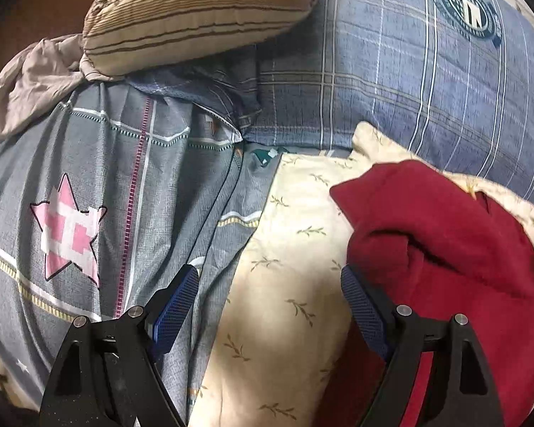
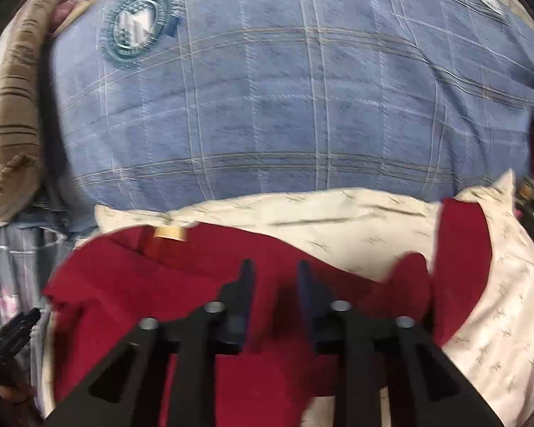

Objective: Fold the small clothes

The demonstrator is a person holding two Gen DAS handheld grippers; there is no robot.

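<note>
A dark red garment [image 1: 445, 249] lies crumpled on a cream leaf-print cloth [image 1: 284, 284]. My left gripper [image 1: 270, 277] is open and empty, with its right finger beside the garment's left edge. In the right wrist view the red garment [image 2: 142, 302] fills the lower middle, with a small tan label [image 2: 170, 233] near its far edge. My right gripper [image 2: 275, 270] hovers over it with the jaws a narrow gap apart and nothing visibly between them. The view is blurred.
A blue plaid quilt [image 1: 409, 71] with a round crest lies behind. A grey cover with a pink star [image 1: 67, 227] is at left. A brown striped pillow [image 1: 195, 14] sits at the back left. The left gripper's tip [image 2: 17, 323] shows at the right view's left edge.
</note>
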